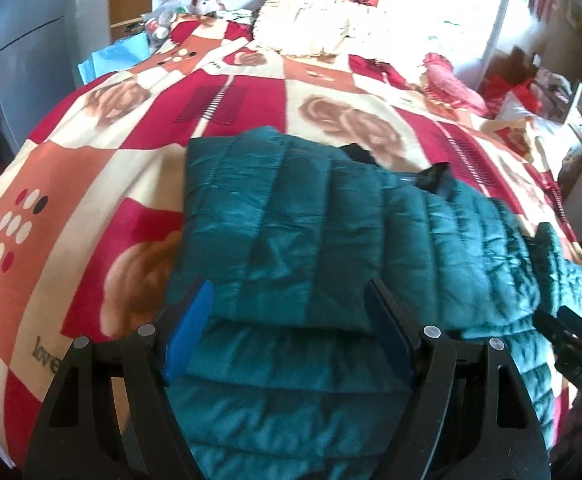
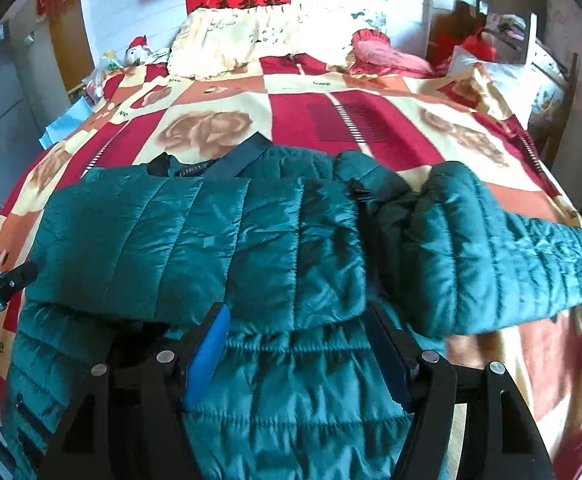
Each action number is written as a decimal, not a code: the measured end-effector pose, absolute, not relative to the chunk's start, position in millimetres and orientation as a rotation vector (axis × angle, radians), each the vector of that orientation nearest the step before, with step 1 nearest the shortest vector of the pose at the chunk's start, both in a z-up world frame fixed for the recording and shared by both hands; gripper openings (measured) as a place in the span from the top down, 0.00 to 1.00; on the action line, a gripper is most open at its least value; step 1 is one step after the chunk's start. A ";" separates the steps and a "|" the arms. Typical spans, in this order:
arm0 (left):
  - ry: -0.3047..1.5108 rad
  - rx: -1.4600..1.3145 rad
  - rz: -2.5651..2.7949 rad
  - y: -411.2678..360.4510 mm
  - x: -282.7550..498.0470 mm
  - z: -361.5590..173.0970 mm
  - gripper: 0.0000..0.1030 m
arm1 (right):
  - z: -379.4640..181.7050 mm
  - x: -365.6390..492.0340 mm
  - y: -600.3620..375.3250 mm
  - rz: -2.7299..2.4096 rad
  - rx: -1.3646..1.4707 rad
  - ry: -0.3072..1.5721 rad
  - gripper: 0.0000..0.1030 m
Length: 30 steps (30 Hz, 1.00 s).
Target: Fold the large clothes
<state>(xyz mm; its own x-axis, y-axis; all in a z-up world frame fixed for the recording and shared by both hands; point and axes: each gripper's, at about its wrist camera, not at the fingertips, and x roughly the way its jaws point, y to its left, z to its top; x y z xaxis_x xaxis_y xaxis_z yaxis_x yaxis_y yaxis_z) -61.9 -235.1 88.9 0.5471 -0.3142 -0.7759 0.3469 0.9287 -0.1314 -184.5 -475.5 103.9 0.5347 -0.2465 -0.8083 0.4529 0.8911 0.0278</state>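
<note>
A teal quilted puffer jacket [image 1: 291,208] [image 2: 291,380] lies flat on the bed, its dark collar [image 2: 195,170] toward the pillows. One sleeve [image 2: 195,240] is folded across the body. The other sleeve [image 2: 491,248] stretches out to the right. My left gripper [image 1: 289,332] hovers open over the jacket's near part, and its blue pads touch no fabric. My right gripper [image 2: 297,356] is also open above the jacket, just below the folded sleeve's edge, holding nothing. Each gripper shows at the edge of the other's view: the right [image 1: 571,340], the left [image 2: 7,284].
The bed is covered by a red, cream and orange rose-patterned bedspread [image 1: 91,160] [image 2: 371,120]. A cream pillow [image 2: 251,36] and a red pillow [image 2: 387,56] lie at the head. A stuffed toy [image 1: 209,2] sits at the far left. Cluttered furniture stands to the right.
</note>
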 end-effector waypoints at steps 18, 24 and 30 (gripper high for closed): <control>0.973 0.030 -0.465 -270.8 -89.7 79.6 0.24 | 113.4 -225.0 -504.8 -0.462 0.325 0.879 0.34; 0.979 0.035 -0.471 -281.4 -92.3 77.2 0.24 | 113.5 -240.5 -526.3 -0.484 0.355 0.867 0.29; 0.987 0.039 -0.476 -289.5 -93.2 74.4 0.24 | 112.2 -255.5 -549.3 -0.496 0.393 0.853 0.20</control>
